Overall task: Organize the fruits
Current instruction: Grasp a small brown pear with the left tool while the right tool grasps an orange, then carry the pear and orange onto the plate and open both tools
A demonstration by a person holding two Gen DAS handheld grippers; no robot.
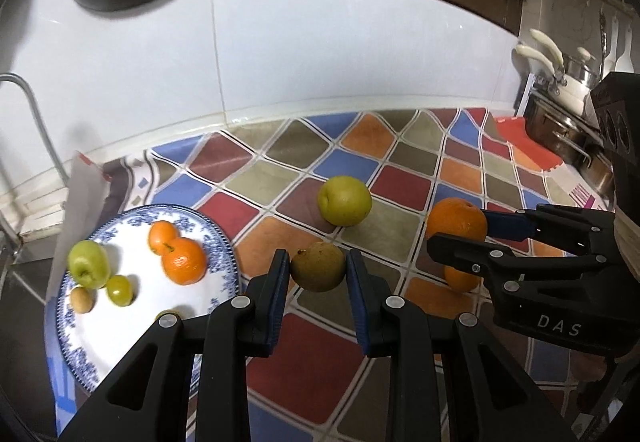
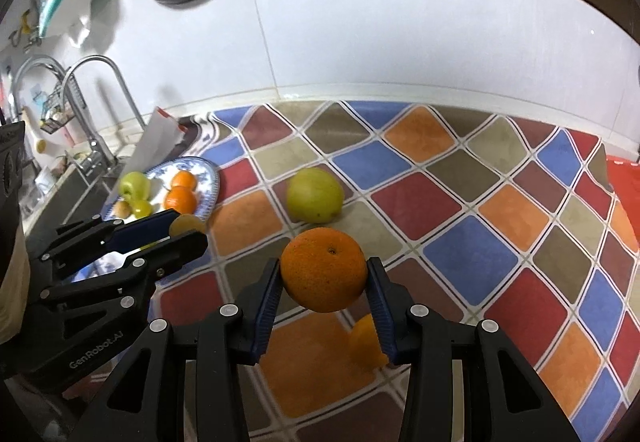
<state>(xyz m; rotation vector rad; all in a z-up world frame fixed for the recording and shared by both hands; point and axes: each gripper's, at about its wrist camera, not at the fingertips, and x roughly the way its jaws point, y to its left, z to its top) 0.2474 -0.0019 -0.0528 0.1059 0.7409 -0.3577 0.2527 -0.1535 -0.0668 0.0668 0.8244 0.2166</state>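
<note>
The left claw [image 1: 318, 268] grips a dull yellow-brown pear [image 1: 317, 265] above the checkered surface [image 1: 400, 178]; the right claw [image 2: 323, 276] clamps a dimpled orange [image 2: 323, 269]. A green apple [image 1: 345, 201] lies at twelve o'clock.

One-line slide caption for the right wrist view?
Right gripper holds a round orange above the checkered mat; a green apple lies beyond.

A blue-patterned plate [image 1: 224, 250] holds two oranges [image 1: 184, 260], a green apple [image 1: 89, 264] and smaller fruits. Right of the plate, a brownish-yellow pear [image 1: 317, 266] and a large orange [image 2: 324, 269] hang lifted; beyond them a yellow-green apple [image 1: 344, 201] rests on the worktop [image 1: 280, 182].
</note>
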